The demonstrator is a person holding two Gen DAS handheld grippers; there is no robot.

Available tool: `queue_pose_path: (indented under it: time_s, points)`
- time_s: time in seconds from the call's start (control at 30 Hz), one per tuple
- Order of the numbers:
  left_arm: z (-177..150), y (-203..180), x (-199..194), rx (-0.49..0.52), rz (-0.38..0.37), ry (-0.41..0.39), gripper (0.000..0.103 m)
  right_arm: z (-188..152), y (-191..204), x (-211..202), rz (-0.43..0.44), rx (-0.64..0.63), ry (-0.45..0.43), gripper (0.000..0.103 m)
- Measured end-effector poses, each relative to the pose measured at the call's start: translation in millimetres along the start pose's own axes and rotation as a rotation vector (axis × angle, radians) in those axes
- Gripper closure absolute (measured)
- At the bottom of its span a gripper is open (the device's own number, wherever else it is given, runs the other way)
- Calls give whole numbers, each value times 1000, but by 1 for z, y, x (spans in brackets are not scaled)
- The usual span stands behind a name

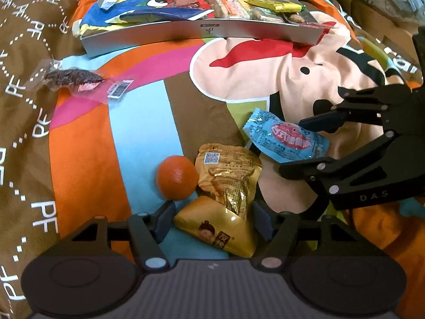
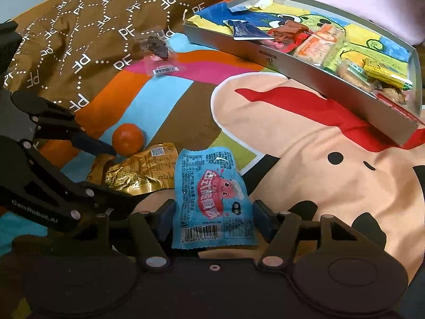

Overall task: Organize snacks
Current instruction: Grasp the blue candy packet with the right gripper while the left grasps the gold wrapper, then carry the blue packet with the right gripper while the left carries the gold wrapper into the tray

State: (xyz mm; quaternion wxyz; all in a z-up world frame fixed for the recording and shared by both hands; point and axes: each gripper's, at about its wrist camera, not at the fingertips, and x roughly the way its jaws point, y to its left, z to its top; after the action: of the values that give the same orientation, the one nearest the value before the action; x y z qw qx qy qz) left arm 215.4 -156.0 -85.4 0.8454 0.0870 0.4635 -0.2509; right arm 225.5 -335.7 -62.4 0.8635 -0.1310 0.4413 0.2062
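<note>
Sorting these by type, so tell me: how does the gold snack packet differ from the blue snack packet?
The gold snack packet is shiny foil, crumpled and folded; the blue snack packet is flatter, printed with a red cartoon face and a barcode. The gold one sits between the left claw's fingers beside the orange; the blue one sits between the right claw's fingers. Both are sealed and outside the tray.

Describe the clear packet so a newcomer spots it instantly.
Start at the grey tray of snacks on the cartoon bedspread. Off its left corner lies the clear packet, alone. Unlike the gold and blue pouches, it is see-through, showing a dark dried piece inside.
</note>
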Motion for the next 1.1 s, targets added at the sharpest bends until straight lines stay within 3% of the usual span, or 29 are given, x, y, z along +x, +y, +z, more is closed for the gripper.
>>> queue_pose_path:
  time_s: [0.27,0.43,0.7,0.83,1.1]
  points:
    - [-1,-4,9,26,32,-3,28,-2,1,3,-3,-9,1,37]
    - [0,-14,9,60,54,-1,41,-3,-3,2,-11,-10,3,37]
    - [-4,-29,5,105,100,-11,51,-6,-7,-1,-32,-10,6,37]
    - [-7,-40,3,143,145,-17,53,-7,-6,-2,-39,-17,7,37]
    - [-19,-42,-7,121,169,-39,55,-9,0,-5,-64,-9,6,38]
